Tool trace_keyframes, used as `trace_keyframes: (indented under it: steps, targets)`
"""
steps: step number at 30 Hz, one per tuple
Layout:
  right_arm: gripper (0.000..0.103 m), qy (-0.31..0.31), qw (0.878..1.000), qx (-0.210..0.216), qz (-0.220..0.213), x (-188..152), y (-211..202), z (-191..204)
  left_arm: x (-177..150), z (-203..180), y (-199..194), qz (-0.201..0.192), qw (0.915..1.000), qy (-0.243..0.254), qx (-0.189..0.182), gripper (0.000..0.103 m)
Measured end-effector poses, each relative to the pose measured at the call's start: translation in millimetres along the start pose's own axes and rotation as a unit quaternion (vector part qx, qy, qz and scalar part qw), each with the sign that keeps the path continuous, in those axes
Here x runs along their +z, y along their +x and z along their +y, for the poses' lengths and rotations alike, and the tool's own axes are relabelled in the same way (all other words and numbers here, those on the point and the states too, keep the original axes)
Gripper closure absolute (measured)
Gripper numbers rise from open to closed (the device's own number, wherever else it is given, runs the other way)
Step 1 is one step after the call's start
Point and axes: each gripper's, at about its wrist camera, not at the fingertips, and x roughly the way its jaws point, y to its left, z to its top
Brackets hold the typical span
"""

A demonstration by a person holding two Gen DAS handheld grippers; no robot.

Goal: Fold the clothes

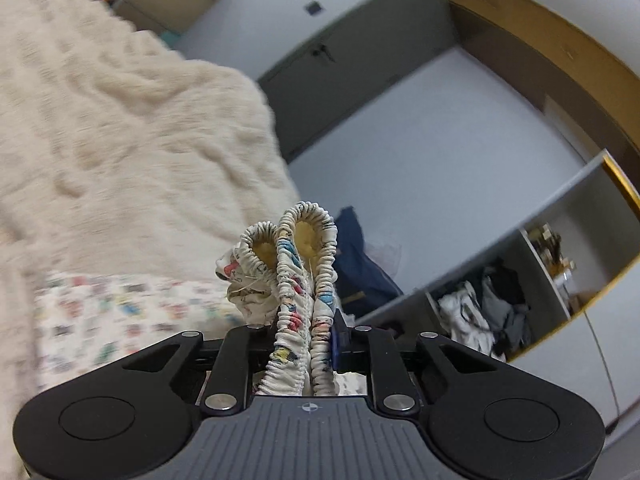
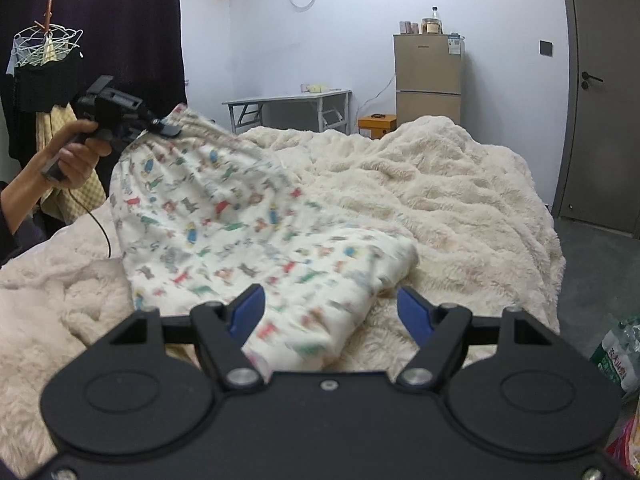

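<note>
Ahead of me a small fridge [image 2: 428,80] stands against the far wall with jars [image 2: 431,25] on top. Beside it I see a folding table [image 2: 288,106] and an orange box [image 2: 376,125] on the floor. A grey door [image 2: 604,92] is on my right.

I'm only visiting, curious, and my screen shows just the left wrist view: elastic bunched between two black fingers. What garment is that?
Observer: Printed pajama pants; the left gripper holds the waistband up at one end, and the rest drapes onto the fluffy blanket.
Operator: Is the other gripper holding them too?
Observer: No. The right gripper stands open, its blue pads apart above the low end of the pants.
Operator: Who holds the left one?
Observer: A person's hand, gripping its handle at the bed's far left.
</note>
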Motion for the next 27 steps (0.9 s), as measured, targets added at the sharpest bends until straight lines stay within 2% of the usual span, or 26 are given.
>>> trace_keyframes:
  steps: [5,7,9,10,11,13,16,19,23,24,27]
  targets:
    - [0.032,-0.008,1.0,0.001,0.009,-2,8,4,-9,67,5,0.024,0.9972,-0.054,0.046,0.085]
    - [0.032,-0.007,1.0,0.0,0.01,-3,8,4,-18,91,10,0.036,0.9949,-0.064,0.069,0.081]
    - [0.032,-0.007,1.0,-0.003,0.011,-5,9,3,-22,100,10,0.035,0.9939,-0.065,0.082,0.078]
    - [0.032,-0.007,1.0,-0.004,0.012,-6,9,3,-24,103,8,0.034,0.9932,-0.062,0.093,0.073]
    - [0.032,-0.007,1.0,-0.004,0.012,-6,9,3,-27,107,7,0.033,0.9923,-0.06,0.103,0.052]
    - [0.032,-0.007,1.0,-0.004,0.012,-7,9,2,-30,112,4,0.03,0.9903,-0.052,0.125,0.032]
    - [0.032,-0.005,1.0,-0.005,0.013,-7,8,2,-34,88,-14,0.007,0.9859,0.004,0.167,0.032]
    - [0.031,0.004,1.0,-0.004,0.013,-6,8,-1,-37,64,-30,-0.016,0.9765,0.058,0.207,0.032]
    - [0.034,0.021,0.999,0.018,0.019,-7,12,-3,-39,20,-45,-0.068,0.9659,0.114,0.222,0.031]
    - [0.034,0.018,0.999,0.023,0.021,-7,13,-2,-40,12,-44,-0.072,0.9645,0.127,0.22,0.03]
    - [0.034,-0.003,0.999,0.035,0.026,-7,13,6,-51,8,-27,-0.037,0.9616,0.16,0.22,0.027]
